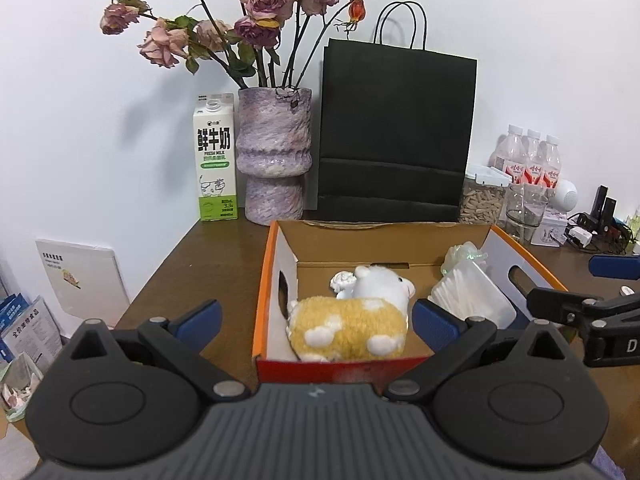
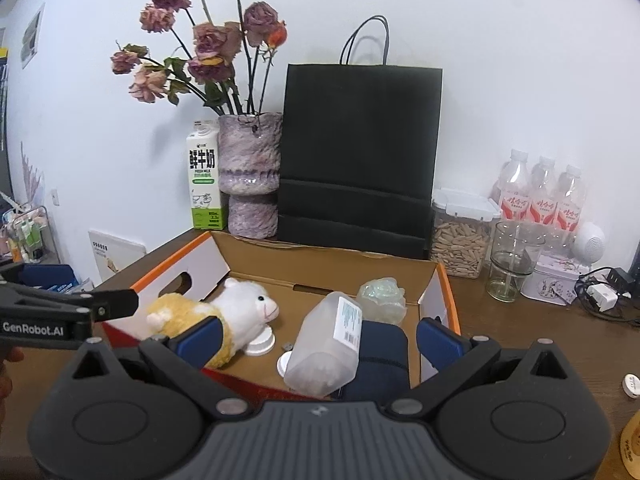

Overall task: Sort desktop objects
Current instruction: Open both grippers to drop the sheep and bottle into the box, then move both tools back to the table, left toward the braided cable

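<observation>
Your left tongs [image 1: 316, 318] stand wide apart and hold nothing, hovering at the near edge of the orange-rimmed open cardboard box [image 1: 264, 280] on the brown wooden worktop [image 1: 208, 256]. Between their blue pads you see the yellow-and-white plush sheep [image 1: 348, 326] lying inside the box against its left wall. To its right lies a frosted clear plastic container of cotton swabs [image 1: 472, 296], with a crumpled greenish translucent bag [image 1: 464, 256] behind it.

Your right tongs [image 2: 318, 338] are also spread wide and empty, above the box's near right corner. This view shows things the left one hides: a dark navy fabric bundle [image 2: 380, 356] beside the swab container [image 2: 328, 348], which is tilted, and two small white round caps [image 2: 260, 346] on the box floor near the sheep [image 2: 240, 308]. It also catches a small white disc [image 2: 631, 386] on the worktop well to the right of the box, seen only faintly from the left.

Each view catches the other tongs at its edge. Behind the box stand a green-and-white milk carton [image 1: 214, 160], a mottled purple ceramic vase of dried roses [image 1: 274, 152], a black paper bag [image 1: 396, 132], a clear jar of seeds [image 2: 460, 240], a glass tumbler [image 2: 514, 260] and three pink-labelled water bottles [image 2: 540, 196].
</observation>
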The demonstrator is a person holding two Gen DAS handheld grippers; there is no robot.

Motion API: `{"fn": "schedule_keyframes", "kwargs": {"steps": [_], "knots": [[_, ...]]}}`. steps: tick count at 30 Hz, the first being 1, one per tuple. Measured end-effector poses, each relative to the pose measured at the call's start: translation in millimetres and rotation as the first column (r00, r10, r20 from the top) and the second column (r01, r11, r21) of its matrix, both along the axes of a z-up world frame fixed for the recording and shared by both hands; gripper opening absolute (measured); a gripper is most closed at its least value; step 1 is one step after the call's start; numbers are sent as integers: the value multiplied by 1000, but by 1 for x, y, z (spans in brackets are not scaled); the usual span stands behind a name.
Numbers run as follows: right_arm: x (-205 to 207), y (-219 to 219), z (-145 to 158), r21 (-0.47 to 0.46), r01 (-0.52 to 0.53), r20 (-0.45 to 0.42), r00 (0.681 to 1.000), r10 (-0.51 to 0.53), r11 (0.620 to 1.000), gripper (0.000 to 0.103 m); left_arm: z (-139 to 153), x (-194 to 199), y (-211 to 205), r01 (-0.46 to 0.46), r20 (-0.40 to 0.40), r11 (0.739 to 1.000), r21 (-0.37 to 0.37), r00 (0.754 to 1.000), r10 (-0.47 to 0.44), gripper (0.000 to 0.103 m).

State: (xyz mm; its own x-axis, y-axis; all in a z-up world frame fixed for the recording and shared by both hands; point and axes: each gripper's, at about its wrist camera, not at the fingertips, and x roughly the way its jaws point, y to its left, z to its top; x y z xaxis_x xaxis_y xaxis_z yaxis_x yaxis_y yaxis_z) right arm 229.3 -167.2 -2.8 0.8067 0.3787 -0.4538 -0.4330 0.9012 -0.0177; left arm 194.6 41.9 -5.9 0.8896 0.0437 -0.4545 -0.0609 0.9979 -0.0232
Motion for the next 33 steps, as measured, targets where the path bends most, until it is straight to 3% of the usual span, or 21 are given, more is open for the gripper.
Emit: {"fn": "schedule_keyframes", "kwargs": {"steps": [20, 33], "knots": [[-64, -31, -2, -18, 1, 0, 1000, -1, 1000, 103, -9, -62, 3, -28, -28, 999, 20, 999, 28, 103], [-83, -38, -50, -81, -2, -108, 994, -7, 997, 103, -50, -77, 9, -14, -139, 1000, 16, 990, 17, 103]]}}
